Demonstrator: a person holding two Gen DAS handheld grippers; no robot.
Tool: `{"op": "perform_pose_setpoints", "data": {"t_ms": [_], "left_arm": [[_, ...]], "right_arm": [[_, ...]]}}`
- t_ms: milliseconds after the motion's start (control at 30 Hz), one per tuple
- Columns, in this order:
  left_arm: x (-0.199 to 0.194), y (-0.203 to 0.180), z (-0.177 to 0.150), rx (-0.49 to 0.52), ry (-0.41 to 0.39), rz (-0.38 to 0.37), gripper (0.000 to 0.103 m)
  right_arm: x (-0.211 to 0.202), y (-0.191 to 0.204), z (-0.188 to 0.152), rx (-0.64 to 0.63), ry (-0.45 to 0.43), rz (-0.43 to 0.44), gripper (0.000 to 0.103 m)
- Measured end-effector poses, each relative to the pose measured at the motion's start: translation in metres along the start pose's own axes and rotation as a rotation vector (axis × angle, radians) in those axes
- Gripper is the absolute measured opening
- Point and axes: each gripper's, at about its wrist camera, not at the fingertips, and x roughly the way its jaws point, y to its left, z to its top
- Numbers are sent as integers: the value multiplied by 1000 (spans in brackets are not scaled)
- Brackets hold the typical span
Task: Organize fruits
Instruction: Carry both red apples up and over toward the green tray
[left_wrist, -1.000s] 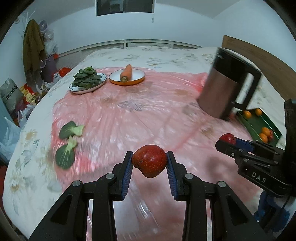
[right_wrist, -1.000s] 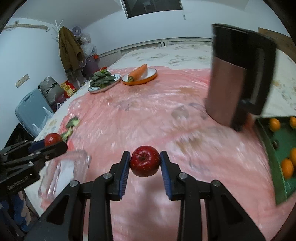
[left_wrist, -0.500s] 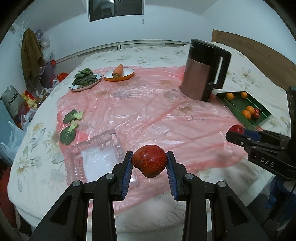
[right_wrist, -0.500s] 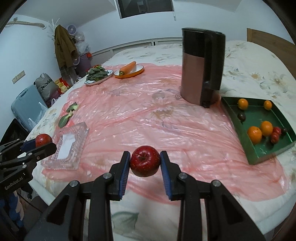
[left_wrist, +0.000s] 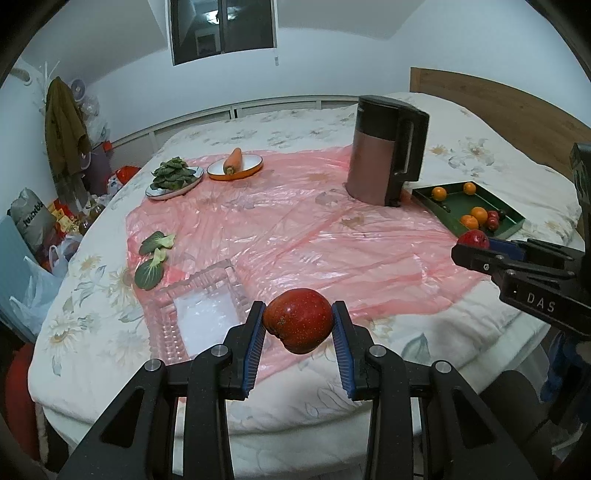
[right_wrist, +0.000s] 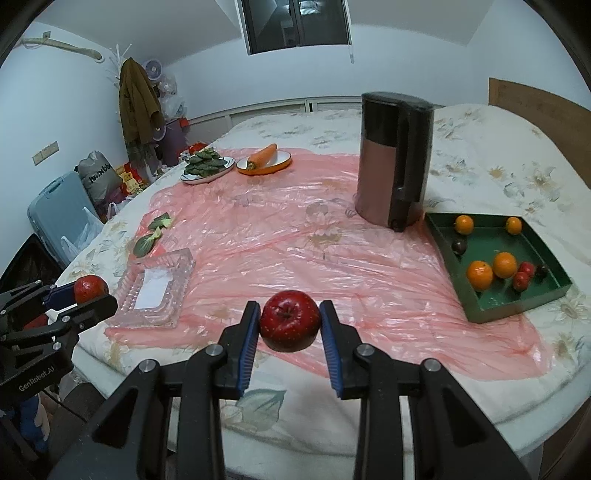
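My left gripper (left_wrist: 297, 328) is shut on a red apple (left_wrist: 297, 319), held above the near edge of the bed, just right of a clear glass tray (left_wrist: 201, 317). My right gripper (right_wrist: 290, 325) is shut on another red apple (right_wrist: 290, 320), also over the near edge. Each gripper shows in the other's view, the left gripper (right_wrist: 79, 293) at the far left and the right gripper (left_wrist: 480, 245) at the right. A green tray (right_wrist: 517, 306) at the right holds oranges (right_wrist: 479, 275) and small red and dark fruits.
A pink plastic sheet (left_wrist: 295, 236) covers the bed. A brown and black kettle (right_wrist: 393, 166) stands next to the green tray. A plate of greens (left_wrist: 173, 177) and a carrot on an orange plate (left_wrist: 234, 166) sit far back. Loose leaves (left_wrist: 151, 258) lie at left.
Both grippers have pulled back toward the near edge of the bed with their apples. The kettle and trays now look farther off, and the glass tray has come into view.
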Motion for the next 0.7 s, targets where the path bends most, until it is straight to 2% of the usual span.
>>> {"op": "perform_pose_setpoints", "data": {"t_ms": [333,500,700], "left_arm": [[-4,-3,-6,-7,12,-38,31],[3,-11,-2,1,21,-46,31],[25,-30,4,27,77,-58,31]], "right_arm": [[-24,-9,-5,8,-14,-37,13],[-20,-31,-4,45,-24,-42,13],[-9,-67,-10,100,-29,-59,13]]}}
